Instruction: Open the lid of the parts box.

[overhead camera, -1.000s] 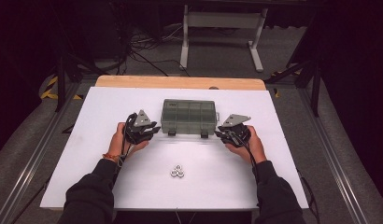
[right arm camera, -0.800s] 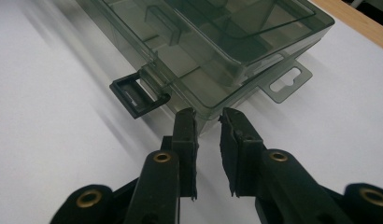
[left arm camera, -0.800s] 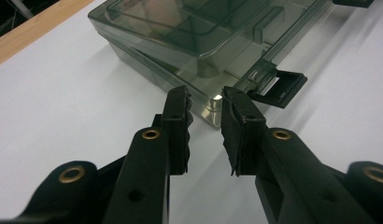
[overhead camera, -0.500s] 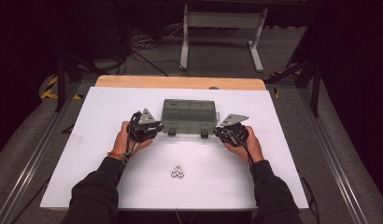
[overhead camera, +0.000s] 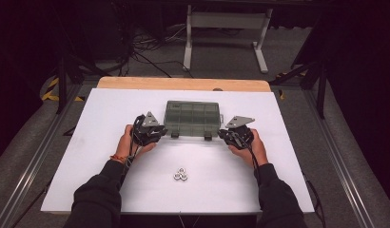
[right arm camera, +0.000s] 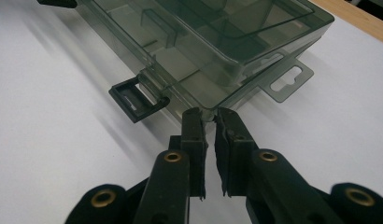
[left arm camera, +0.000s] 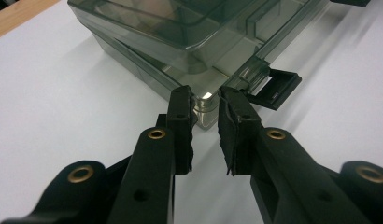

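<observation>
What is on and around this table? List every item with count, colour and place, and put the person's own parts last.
Compartment box: one, clear smoky grey-green, middle of the table, lid slightly raised at the near corners.
Latches: two, black, on the box's near edge, both flipped open.
Nuts: small cluster, silvery, on the table nearer the person; count unclear.
Table: one, white top with a wooden far edge.
Stand: one, pale grey, on the floor beyond.
Left gripper: one, black, at the box's near left corner.
Right gripper: one, black, at its near right corner.
Sleeves: two, dark.
</observation>
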Tool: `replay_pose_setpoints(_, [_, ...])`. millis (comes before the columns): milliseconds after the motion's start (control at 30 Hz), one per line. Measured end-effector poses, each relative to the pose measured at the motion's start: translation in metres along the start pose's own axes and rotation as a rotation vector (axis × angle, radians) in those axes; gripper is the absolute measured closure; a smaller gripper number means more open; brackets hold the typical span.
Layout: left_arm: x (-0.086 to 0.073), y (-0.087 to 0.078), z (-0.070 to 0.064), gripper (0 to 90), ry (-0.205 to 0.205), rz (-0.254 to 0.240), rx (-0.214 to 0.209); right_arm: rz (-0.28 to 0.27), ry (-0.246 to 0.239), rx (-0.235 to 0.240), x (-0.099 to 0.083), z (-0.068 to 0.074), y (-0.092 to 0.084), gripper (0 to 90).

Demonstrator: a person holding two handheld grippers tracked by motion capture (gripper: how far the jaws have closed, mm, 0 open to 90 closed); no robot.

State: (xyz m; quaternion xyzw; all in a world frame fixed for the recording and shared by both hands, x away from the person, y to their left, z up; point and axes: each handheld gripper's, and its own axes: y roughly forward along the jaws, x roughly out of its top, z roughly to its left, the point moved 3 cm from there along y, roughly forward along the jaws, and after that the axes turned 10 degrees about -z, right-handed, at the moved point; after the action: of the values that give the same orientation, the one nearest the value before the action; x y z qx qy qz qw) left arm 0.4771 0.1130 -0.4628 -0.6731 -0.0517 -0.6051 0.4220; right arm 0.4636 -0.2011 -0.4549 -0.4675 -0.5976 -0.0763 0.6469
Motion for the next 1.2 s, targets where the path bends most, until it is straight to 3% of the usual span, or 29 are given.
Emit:
replay_pose_setpoints(367, [-0.003,0.003,0.000,73.1,-0.006,0.019,0.001,-0.007,0.005,-0.006,0.000,0.000,0.001,82.3])
replay_pose_setpoints(600, [0.000,-0.003,0.003,80.1,-0.010,-0.010,0.009,-0.036,-0.003,-0.021,0.002,0.002,-0.002,86.2])
replay_pose_setpoints(933, [0.005,-0.004,0.006,89.0,0.013,-0.035,0.051,-0.105,-0.012,-0.066,0.011,-0.001,-0.010,90.0])
replay_pose_setpoints(1133, [0.009,-0.003,0.009,85.2,0.013,-0.065,0.087,-0.124,-0.030,-0.102,0.015,-0.001,-0.010,85.1])
replay_pose_setpoints(1200, [0.013,-0.004,0.010,82.0,0.024,-0.096,0.113,-0.129,-0.036,-0.116,0.016,-0.002,-0.010,82.7])
